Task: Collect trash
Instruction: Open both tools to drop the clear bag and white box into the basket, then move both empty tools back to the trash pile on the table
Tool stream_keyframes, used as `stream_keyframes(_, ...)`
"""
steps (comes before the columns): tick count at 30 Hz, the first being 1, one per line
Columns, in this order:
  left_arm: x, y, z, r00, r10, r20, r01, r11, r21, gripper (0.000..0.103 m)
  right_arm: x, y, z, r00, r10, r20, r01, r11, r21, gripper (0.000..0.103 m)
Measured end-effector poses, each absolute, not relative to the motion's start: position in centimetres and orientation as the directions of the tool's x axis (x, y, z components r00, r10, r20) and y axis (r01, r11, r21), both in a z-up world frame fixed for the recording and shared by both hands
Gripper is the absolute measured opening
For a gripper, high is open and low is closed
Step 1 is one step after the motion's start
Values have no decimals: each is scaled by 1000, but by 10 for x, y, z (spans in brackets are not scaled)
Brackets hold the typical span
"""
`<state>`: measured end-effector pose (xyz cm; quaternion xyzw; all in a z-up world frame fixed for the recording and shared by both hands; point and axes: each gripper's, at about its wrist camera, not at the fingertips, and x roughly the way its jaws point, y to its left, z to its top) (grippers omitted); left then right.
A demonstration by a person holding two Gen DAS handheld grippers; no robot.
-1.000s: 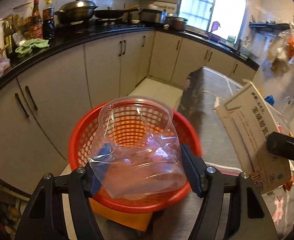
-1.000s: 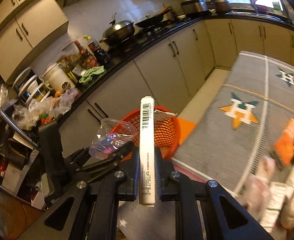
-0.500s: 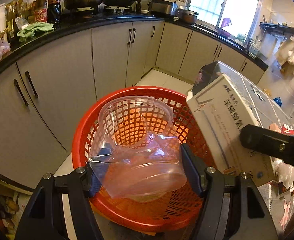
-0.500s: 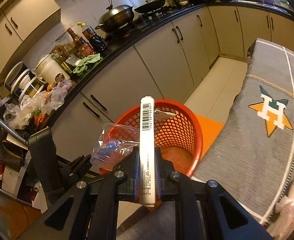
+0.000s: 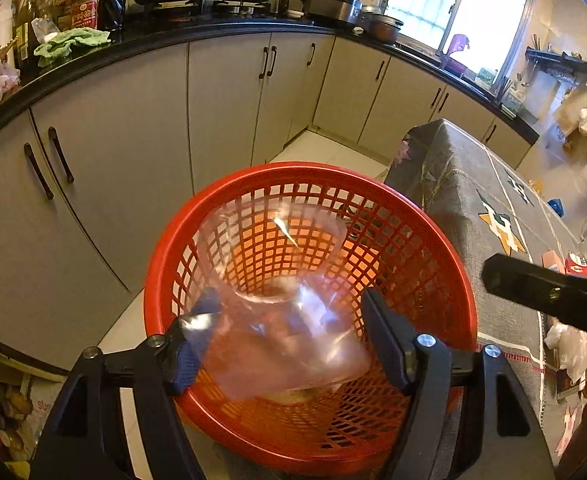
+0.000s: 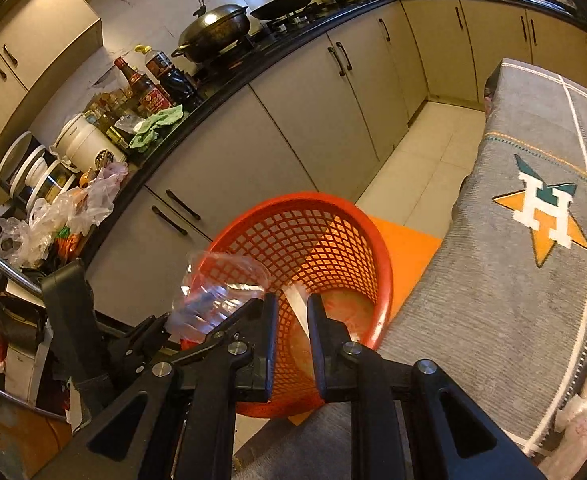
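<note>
The left gripper [image 5: 289,336] is opening around a clear plastic cup [image 5: 277,300] above the red basket [image 5: 449,276]. The right gripper [image 6: 291,320], also opening, has a blurred white box [image 6: 298,308] between its jaws; a cloth-covered table [image 6: 513,280] is right of it.

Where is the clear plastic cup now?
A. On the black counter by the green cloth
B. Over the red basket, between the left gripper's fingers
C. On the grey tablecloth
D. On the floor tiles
B: the cup hangs between the opening left gripper fingers, over the basket.
</note>
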<state>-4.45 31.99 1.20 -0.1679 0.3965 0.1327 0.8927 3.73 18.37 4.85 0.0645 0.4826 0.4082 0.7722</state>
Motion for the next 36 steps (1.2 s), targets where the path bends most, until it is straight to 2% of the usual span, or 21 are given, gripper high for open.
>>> stream_keyframes(6, -45, 313, 18, 660, 92, -745, -358, 911, -204, 80, 25, 160, 62, 237, 700, -674, -576, 660, 483, 20)
stream_keyframes(12, -45, 298, 27, 670, 87, -737, -339, 919, -200, 80, 4, 121, 79, 292, 705, -646, -574, 670, 471, 28)
stream_keyframes(16, -48, 282, 36, 683, 88, -725, -315, 931, -185, 80, -4, 89, 88, 339, 703, -625, -559, 685, 467, 30)
stream_keyframes(30, -61, 192, 72, 732, 22, -681, -170, 974, -152, 80, -33, -28, 93, 460, 665, -588, -438, 746, 501, 37)
stream_keyframes(36, -58, 146, 72, 721, -28, -692, -96, 985, -141, 80, -43, -80, 86, 520, 592, -615, -341, 804, 486, 37)
